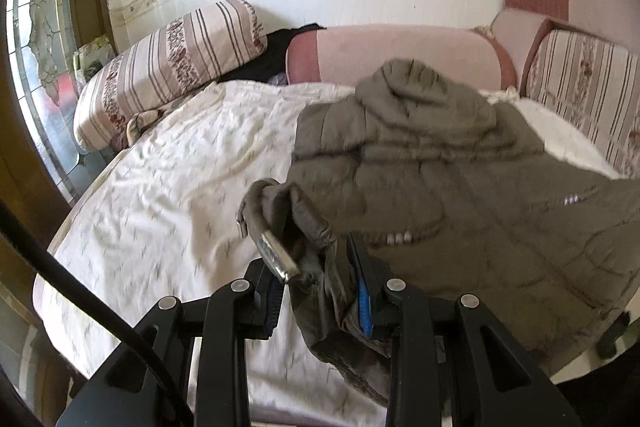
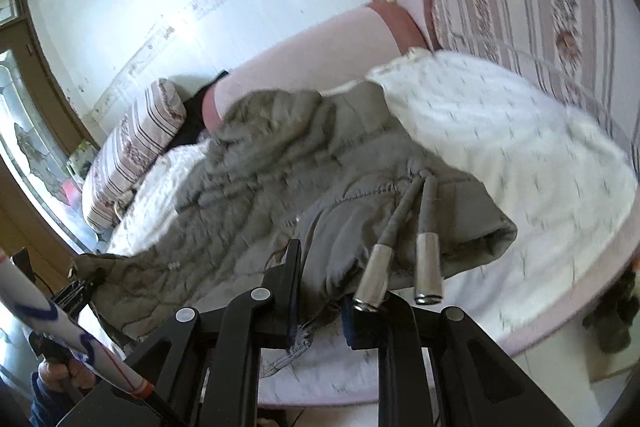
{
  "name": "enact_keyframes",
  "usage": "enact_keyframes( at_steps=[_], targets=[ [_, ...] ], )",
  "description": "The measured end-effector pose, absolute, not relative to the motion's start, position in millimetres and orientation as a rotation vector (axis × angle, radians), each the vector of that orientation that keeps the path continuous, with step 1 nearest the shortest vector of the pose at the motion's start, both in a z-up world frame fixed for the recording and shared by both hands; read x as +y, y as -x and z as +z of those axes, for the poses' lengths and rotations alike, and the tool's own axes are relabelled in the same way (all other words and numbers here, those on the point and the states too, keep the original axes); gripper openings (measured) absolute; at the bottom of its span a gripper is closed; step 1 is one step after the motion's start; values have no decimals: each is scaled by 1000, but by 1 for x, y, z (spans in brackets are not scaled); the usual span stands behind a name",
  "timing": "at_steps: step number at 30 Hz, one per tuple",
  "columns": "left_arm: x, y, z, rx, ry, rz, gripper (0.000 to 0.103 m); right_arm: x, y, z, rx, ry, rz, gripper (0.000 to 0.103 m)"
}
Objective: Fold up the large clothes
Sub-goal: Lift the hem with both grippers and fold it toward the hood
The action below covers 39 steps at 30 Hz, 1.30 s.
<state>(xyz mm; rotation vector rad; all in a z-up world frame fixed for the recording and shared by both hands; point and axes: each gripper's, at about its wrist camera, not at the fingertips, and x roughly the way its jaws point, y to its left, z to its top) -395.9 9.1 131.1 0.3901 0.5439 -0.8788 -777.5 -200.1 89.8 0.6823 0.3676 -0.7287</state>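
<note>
While pinched by both tools, olive quilted jacket (image 1: 460, 179) rumpled, hood up top.

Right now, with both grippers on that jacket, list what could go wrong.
1. The left gripper pinches only a thin bunch of the jacket near its hem, and the right gripper likewise; the heavy padded fabric may slip out when lifted.
2. The drawstrings with metal tips dangle against the right gripper and could snag on it.
3. The sheet is loose and wrinkled; dragging the jacket could bunch it.
</note>
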Motion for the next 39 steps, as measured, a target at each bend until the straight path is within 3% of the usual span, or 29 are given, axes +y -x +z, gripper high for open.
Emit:
enact_keyframes(
  at_steps=[8, 15, 17, 19, 23, 29, 33, 39],
  targets=[
    [-48, 349, 192, 553, -331, -915, 30, -264, 739, 157, 317, -698, -731, 17],
    [-140, 295, 238, 522, -318, -882, 33, -359, 654, 195, 354, -658, -802, 17],
    [-165, 274, 250, 529, -300, -865, 47, -382, 633, 197, 367, -643, -833, 17],
    [-179, 251, 260, 546, -262, -867, 70, -411, 613, 193, 374, -666, -872, 17],
    [-185, 213, 270, 555, -200, -820, 71, -462, 581, 175, 402, -696, -921, 17],
    [-182, 193, 246, 528, -178, -788, 71, -523, 551, 134, 449, -785, -953, 17],
    [-220, 216, 201, 549, -293, -886, 71, -543, 536, 111, 478, -808, -975, 19],
    [-295, 254, 128, 564, -465, -990, 71, -534, 554, 112, 345, -865, -834, 48]
  ],
)
